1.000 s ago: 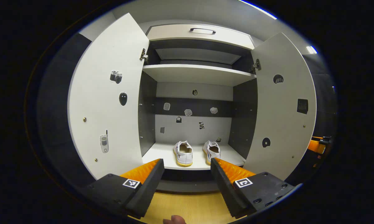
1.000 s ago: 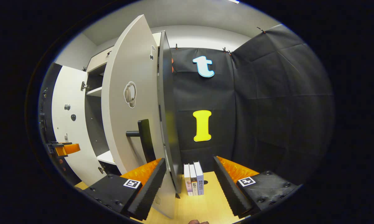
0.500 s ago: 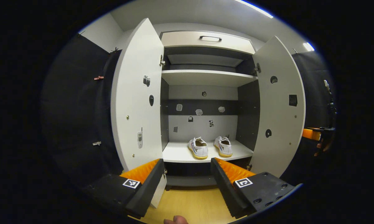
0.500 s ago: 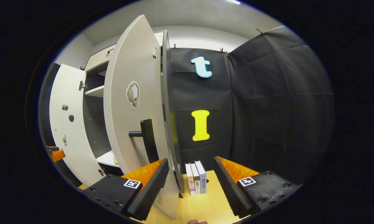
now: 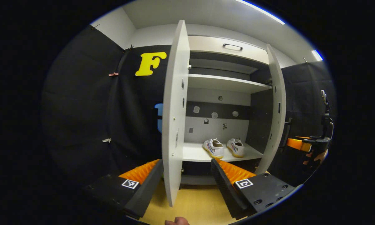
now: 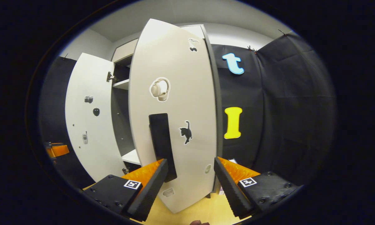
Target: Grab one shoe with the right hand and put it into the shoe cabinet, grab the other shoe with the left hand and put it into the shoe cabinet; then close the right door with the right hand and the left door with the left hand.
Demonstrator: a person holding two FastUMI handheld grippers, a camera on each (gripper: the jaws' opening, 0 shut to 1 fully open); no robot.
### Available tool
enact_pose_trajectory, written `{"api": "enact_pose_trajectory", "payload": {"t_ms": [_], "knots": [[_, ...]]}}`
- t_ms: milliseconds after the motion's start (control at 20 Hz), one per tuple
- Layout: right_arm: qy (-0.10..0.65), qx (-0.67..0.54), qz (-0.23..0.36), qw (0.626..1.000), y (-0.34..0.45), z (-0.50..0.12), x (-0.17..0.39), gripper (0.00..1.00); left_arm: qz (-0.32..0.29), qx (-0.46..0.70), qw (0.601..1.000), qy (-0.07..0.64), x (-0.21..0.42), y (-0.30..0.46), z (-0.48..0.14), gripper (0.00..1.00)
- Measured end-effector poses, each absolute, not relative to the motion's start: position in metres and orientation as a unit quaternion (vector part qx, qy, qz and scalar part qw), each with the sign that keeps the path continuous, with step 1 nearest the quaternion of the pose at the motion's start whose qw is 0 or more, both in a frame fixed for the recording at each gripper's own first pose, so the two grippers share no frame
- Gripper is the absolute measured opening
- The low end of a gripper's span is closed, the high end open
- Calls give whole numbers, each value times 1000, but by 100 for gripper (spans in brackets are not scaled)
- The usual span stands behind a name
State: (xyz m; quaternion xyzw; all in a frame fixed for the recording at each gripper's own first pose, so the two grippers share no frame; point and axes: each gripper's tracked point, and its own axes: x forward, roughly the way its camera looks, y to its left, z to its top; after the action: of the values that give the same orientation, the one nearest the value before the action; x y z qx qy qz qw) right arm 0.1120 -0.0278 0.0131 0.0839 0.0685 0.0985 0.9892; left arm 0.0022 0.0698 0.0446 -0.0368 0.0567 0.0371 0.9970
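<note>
Two white shoes (image 5: 214, 147) (image 5: 236, 147) stand side by side on the cabinet's lower shelf (image 5: 193, 153), heels toward me. The left door (image 5: 174, 125) stands open, edge-on between the fingers of my open left gripper (image 5: 186, 163), and no touch shows. The right door (image 5: 276, 109) is also open. In the right gripper view its outer face (image 6: 187, 93) with a black handle (image 6: 160, 140) stands just ahead of my open right gripper (image 6: 190, 162). The left gripper (image 6: 56, 150) shows at the far left there, and the right gripper (image 5: 306, 144), in a hand, at the far right of the left gripper view.
A drawer with a dark handle (image 5: 232, 47) tops the cabinet, above an upper shelf (image 5: 224, 82). Black cloth walls close in on both sides. Light wooden floor (image 5: 193, 203) lies under the doors. A fingertip (image 5: 176, 221) shows at the bottom edge.
The left gripper has moved left, so the left door now stands edge-on between its fingers. The right gripper has come round to face the right door's outer side; the books are hidden now.
</note>
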Motion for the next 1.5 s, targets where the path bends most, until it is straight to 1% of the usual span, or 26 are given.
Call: {"api": "enact_pose_trajectory", "payload": {"t_ms": [150,300,600,750,1050,1200,1400,1450,1500], "knots": [[57,84,126,987,6,23,105,98,60,-34,996,55,-3,101,48,95],[48,75,141,986,23,29,95,98,86,-27,995,52,-6,134,53,95],[50,115,129,984,24,29,86,98,109,-28,992,58,16,183,50,95],[53,101,119,986,16,24,84,98,116,-31,991,62,32,202,45,95],[50,70,105,991,13,24,82,98,100,-24,993,63,68,202,34,95],[49,42,100,993,13,22,82,98,97,-8,994,42,68,199,40,94],[47,45,108,992,20,24,83,98,91,-1,995,42,69,189,37,94],[48,44,108,992,20,24,83,98,87,-3,995,45,68,183,37,90],[49,43,108,992,19,24,83,98,80,-5,996,47,74,178,34,93]]}}
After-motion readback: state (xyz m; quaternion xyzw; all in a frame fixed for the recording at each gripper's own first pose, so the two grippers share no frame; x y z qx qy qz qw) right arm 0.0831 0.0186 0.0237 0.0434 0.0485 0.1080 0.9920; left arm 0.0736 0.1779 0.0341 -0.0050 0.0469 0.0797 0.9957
